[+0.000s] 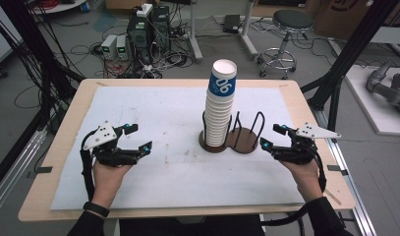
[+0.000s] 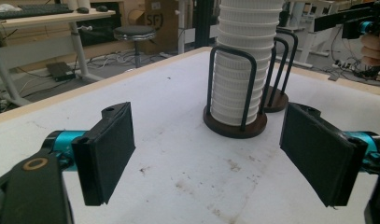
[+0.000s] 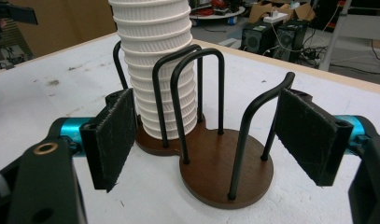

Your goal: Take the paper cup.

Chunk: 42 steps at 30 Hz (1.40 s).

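While both grippers rest low over the white mat (image 1: 153,113), the stack of cups (image 1: 220,105) stands upright in the left well of the cup holder (image 1: 244,141), which sits right of the table's centre, nearer the right edge than the left. Cups: white paper, ribbed with fine horizontal ridges at each rolled rim, tapered, nested tightly; the top cup carries a blue band with white numerals. Holder: dark brown wooden base shaped as two joined discs, with thin black metal hoops bent into arches rising around each well; the right well is bare wood. Left gripper (image 1: 133,138): held near the left edge of the mat, well apart from the holder, jaws spread with nothing between them; in the left gripper view its flat rectangular pads (image 2: 110,149) look matte black and finely grained, on turquoise metal stubs. Right gripper (image 1: 271,136): just beside the holder's right disc, jaws spread, not pinching anything; in the right gripper view its pads (image 3: 114,135) flank the holder, the hoops standing between them, apart from both pads. Mat surface: smooth, scuffed with faint brown stains. Table (image 1: 84,93): pale wood edge around the mat.
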{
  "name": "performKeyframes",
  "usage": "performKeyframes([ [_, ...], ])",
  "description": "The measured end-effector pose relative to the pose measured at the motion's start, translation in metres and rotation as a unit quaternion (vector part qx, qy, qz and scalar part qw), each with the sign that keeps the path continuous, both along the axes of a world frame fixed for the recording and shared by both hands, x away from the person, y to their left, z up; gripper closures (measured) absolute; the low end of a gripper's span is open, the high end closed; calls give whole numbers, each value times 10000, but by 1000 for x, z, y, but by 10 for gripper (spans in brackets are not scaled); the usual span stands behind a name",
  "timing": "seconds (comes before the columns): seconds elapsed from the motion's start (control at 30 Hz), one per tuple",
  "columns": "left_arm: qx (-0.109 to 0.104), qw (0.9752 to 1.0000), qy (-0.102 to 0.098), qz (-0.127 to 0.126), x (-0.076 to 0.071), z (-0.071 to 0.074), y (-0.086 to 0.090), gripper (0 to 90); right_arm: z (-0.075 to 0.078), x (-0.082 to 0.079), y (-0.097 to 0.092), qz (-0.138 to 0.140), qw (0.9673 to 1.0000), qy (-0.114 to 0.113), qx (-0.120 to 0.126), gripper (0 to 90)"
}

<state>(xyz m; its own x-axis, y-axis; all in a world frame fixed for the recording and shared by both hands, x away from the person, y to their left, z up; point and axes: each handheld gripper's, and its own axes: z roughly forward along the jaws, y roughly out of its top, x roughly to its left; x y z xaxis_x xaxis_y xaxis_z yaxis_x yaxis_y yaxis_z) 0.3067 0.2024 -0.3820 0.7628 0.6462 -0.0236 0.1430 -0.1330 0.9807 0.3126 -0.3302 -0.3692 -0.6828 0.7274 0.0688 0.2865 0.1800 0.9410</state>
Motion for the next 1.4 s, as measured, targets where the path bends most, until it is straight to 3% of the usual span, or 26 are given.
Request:
performKeyframes([
  [0.23, -6, 10000, -25, 36, 0, 0, 1, 178, -1, -1, 1, 80, 10000, -26, -3, 216],
  [0.4, -151, 9999, -3, -35, 3, 0, 1, 169, 1, -4, -1, 139, 9999, -48, 54, 201],
  [0.53, -110, 9999, 6, -97, 3, 0, -2, 169, 4, -7, -3, 70, 9996, -248, 144, 180],
  [0.67, -87, 9999, 24, -131, 3, -1, -4, 169, 7, -5, -1, -23, 9992, -307, 247, 180],
  [0.73, -79, 9998, 26, -163, 2, -1, -3, 169, 11, -4, 4, 23, 9984, -458, 326, 180],
  [1.07, -148, 9997, 63, -188, 2, -2, -1, 167, 27, 8, 25, 382, 9975, -557, 226, 179],
  [1.27, -118, 9996, 87, -260, 2, -2, -3, 165, 35, 21, 40, 510, 9970, -513, 259, 179],
  [1.4, -103, 9995, 88, -278, 0, -2, -3, 158, 38, 33, 54, 570, 9971, -476, 140, 179],
])
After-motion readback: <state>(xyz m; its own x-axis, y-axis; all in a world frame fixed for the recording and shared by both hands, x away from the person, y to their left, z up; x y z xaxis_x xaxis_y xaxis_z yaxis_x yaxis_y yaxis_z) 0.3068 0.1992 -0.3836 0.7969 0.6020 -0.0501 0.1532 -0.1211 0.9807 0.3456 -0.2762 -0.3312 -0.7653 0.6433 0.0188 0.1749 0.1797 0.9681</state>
